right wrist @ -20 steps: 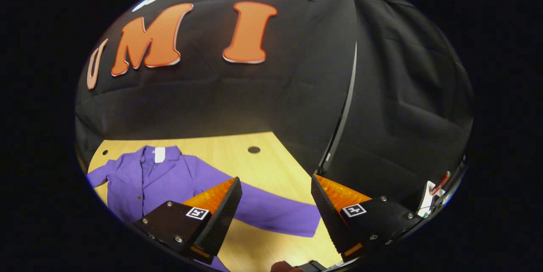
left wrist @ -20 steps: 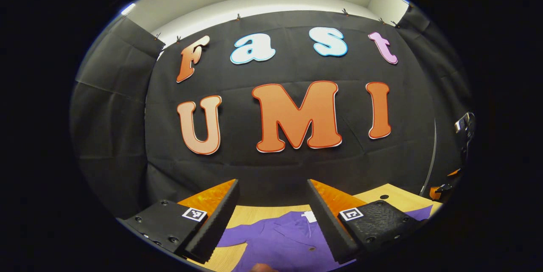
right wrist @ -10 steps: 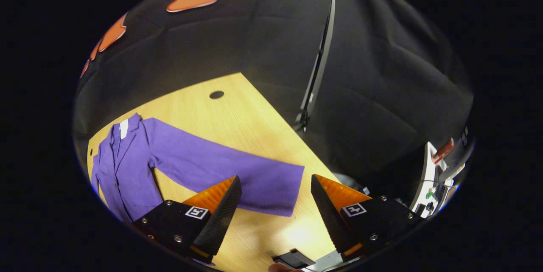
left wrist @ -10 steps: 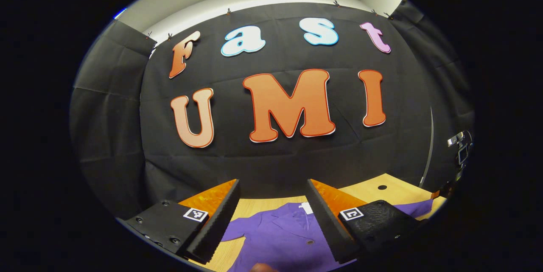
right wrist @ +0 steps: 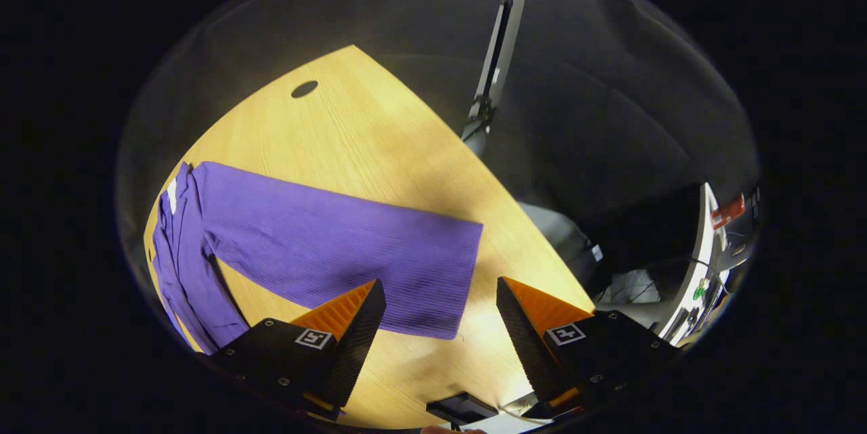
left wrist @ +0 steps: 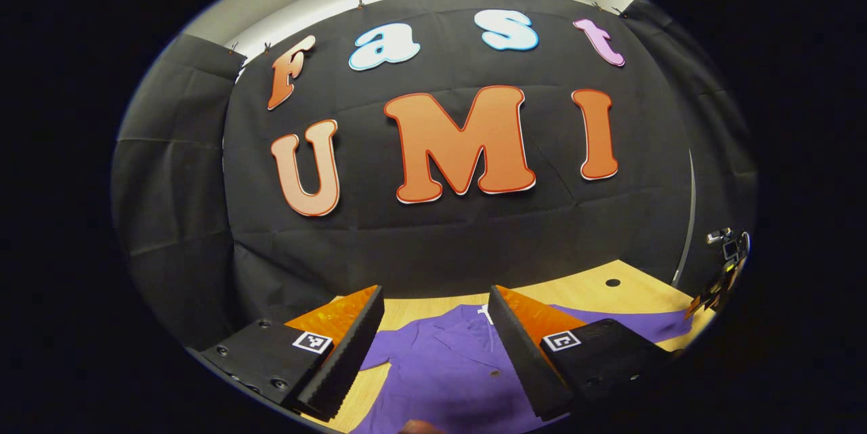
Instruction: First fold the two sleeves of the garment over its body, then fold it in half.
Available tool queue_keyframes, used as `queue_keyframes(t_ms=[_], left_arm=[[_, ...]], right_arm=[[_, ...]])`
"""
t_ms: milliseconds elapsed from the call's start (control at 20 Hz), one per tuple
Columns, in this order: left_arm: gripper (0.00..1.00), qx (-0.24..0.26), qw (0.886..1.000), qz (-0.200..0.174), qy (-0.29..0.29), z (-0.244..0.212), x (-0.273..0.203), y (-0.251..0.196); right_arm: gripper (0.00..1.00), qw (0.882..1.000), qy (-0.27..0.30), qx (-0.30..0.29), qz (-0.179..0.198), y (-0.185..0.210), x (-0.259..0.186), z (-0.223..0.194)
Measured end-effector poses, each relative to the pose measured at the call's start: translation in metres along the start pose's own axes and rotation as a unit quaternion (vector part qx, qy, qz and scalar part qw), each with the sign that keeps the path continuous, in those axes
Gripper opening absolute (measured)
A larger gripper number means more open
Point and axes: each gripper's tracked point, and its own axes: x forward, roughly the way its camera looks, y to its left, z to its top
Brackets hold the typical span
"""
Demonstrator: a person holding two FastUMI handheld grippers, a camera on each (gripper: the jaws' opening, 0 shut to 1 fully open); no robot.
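Observation:
A purple garment [left wrist: 447,366] lies flat on the wooden table [left wrist: 637,295], collar toward the back wall. In the right gripper view its long sleeve [right wrist: 339,244] stretches across the table [right wrist: 352,116], the cuff end just ahead of the fingers. My right gripper [right wrist: 437,292] stands open above the cuff, nothing between its fingers. My left gripper [left wrist: 437,298] is open too, held above the garment's body, with the chest showing between its fingers. The other gripper [left wrist: 725,265] shows small at the far right of the left gripper view.
The table's right edge [right wrist: 535,231] runs diagonally close to the cuff. A black pole [right wrist: 498,41] rises beyond it. A round hole [right wrist: 304,89] sits in the tabletop far back. A small black object [right wrist: 460,408] lies at the table's near edge. Equipment [right wrist: 711,244] stands off the table, right.
The right gripper has tipped downward and come closer to the sleeve's cuff, which now looms larger. The left gripper has tilted down slightly, showing more of the garment.

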Motion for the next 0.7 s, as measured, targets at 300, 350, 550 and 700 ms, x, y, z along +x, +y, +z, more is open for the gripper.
queue_keyframes(t_ms=[300, 350, 550, 700], left_arm=[[0.97, 0.004, 1.000, -0.003, 0.031, -0.022, 0.002, -0.013], [0.97, 0.003, 0.999, -0.003, 0.037, -0.027, 0.002, -0.015], [0.97, -0.002, 0.998, -0.001, 0.056, -0.040, 0.005, -0.017], [0.97, -0.009, 0.997, 0.006, 0.071, -0.052, 0.005, -0.013]], right_arm=[[0.99, 0.998, 0.068, 0.008, 0.005, -0.005, 0.021, -0.007], [0.99, 0.997, 0.081, 0.010, 0.004, -0.004, 0.022, -0.009], [0.95, 0.993, 0.110, 0.029, 0.015, -0.001, 0.032, -0.010], [0.90, 0.991, 0.129, 0.027, -0.003, -0.003, 0.030, -0.011]])
